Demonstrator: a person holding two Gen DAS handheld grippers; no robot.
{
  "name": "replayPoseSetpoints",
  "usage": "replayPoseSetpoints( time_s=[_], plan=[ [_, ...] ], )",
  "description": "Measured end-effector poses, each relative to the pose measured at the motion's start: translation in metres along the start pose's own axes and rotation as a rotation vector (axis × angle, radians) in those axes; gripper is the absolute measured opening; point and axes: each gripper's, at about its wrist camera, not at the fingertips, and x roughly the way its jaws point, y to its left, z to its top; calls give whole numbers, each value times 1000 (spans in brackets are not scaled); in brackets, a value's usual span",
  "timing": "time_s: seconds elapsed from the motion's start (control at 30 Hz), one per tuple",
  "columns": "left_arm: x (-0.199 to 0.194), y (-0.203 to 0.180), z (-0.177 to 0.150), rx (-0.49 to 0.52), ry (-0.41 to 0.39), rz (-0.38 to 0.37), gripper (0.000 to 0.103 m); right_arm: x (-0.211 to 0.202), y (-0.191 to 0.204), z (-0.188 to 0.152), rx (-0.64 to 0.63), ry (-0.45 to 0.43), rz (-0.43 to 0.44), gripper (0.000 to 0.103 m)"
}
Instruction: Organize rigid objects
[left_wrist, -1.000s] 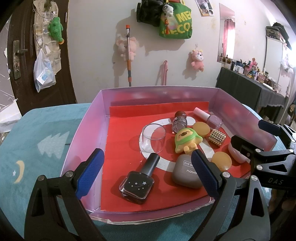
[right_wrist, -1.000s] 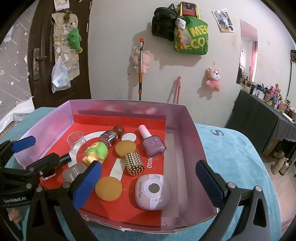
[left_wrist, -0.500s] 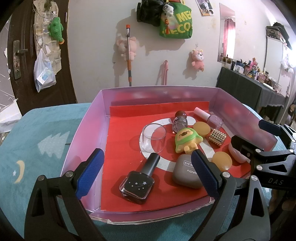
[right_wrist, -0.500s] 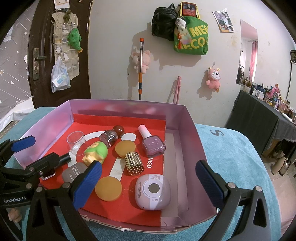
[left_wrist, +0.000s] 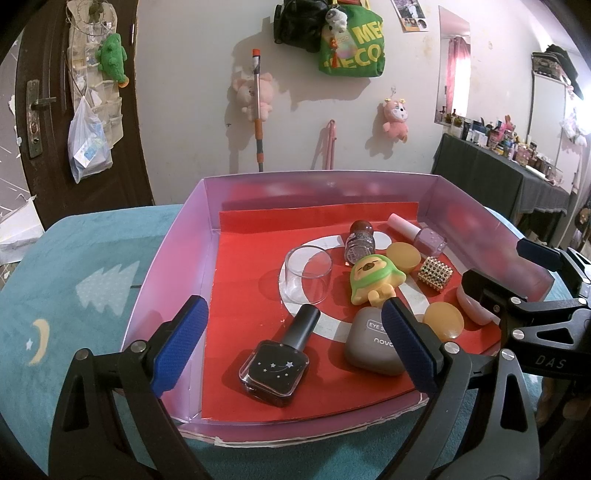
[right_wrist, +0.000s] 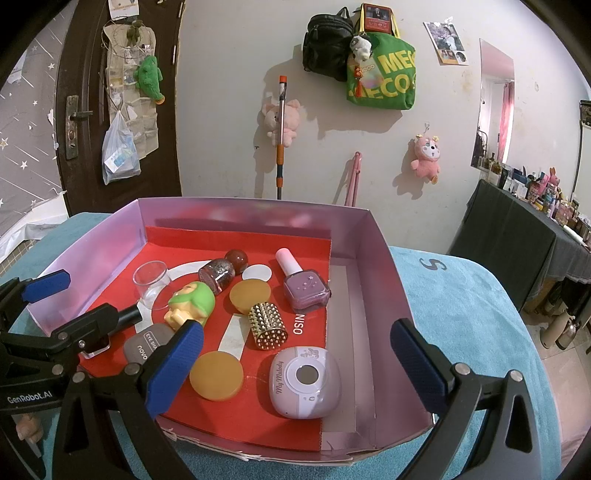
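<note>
Both tongs hang spread and empty at the box's near edge; the black polish bottle lies between the left tongs' fingers, neck pointing away, nearer the left hand.

Green tote bag, pink plush, dark door

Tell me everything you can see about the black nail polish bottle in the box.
The black nail polish bottle has a flat, square, glossy glass body printed with small white stars and a shooting star, plus a tall black cylindrical cap. It lies flat on the red liner near the box's front, cap pointing back toward the clear cup. Nothing appears to touch it; the grey case lies just beside it.
</note>
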Motion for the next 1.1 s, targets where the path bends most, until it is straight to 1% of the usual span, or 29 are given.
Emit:
replayPoseSetpoints(
  time_s=[0.97, 1.03, 1.1],
  plan=[
    [-1, 1, 0, -3, 0, -1, 97, 0, 0, 0, 0, -1, 1, 103],
    [-5, 4, -2, -9, -14, -8, 97, 0, 0, 0, -1, 0, 1, 103],
    [-14, 5, -2, -16, -20, 3, 97, 0, 0, 0, -2, 11, -3, 103]
  ],
)
